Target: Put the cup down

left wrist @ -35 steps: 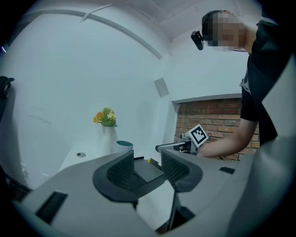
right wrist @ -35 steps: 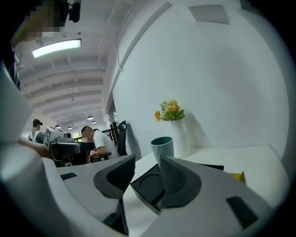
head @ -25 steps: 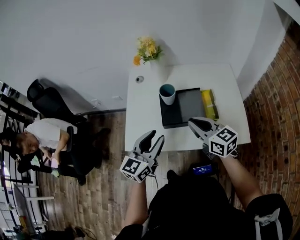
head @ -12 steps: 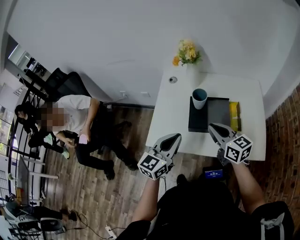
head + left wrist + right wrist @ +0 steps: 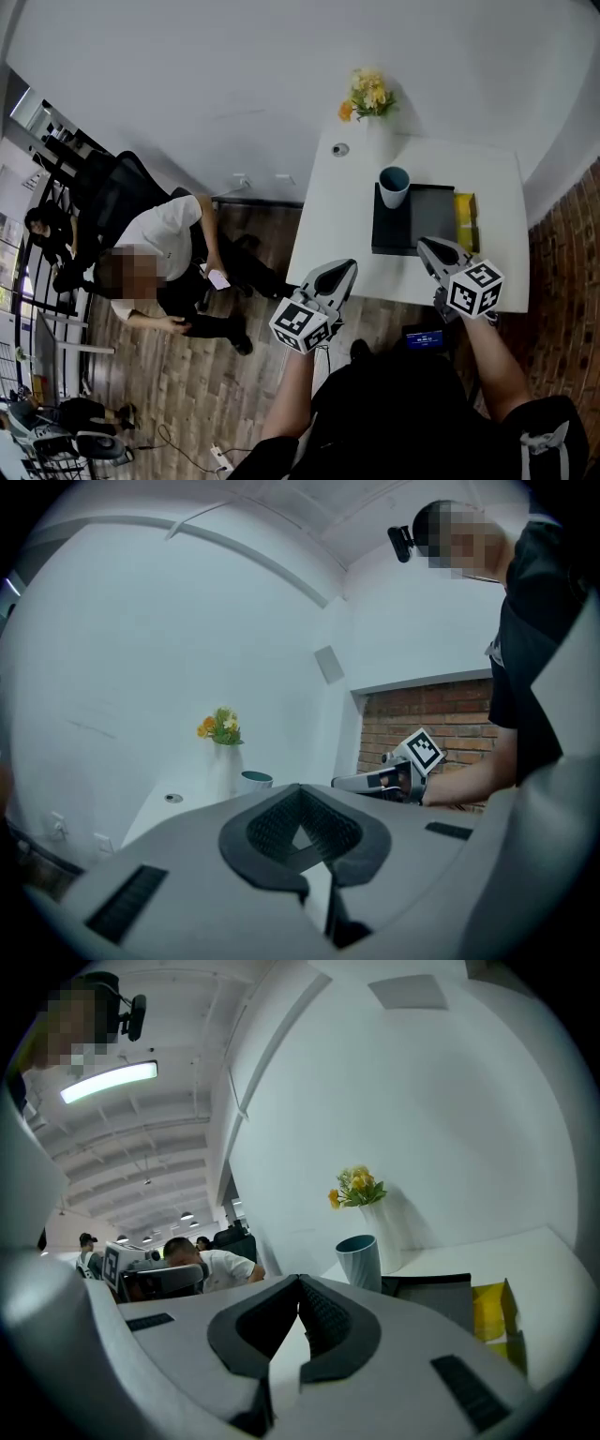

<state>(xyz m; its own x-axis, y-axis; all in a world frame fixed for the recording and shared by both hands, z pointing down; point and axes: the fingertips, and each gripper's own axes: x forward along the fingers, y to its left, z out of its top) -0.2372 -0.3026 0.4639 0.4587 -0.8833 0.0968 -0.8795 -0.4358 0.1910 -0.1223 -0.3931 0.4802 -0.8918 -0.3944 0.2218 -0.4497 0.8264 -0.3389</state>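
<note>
Left gripper (image 5: 339, 272) and right gripper (image 5: 429, 246) are both clenched on nothing, jaws meeting with only air between, held at the 6 o'clock edge of the table (image 5: 323, 234). Cup (image 5: 394, 185) stands upright at the 11 o'clock corner of the dark tray (image 5: 427, 225), well apart from both grippers. Judgement: cup is set down, and the grippers hang clear so as not to knock it. Whether its base sits wholly on the tray is hard to tell.
</note>
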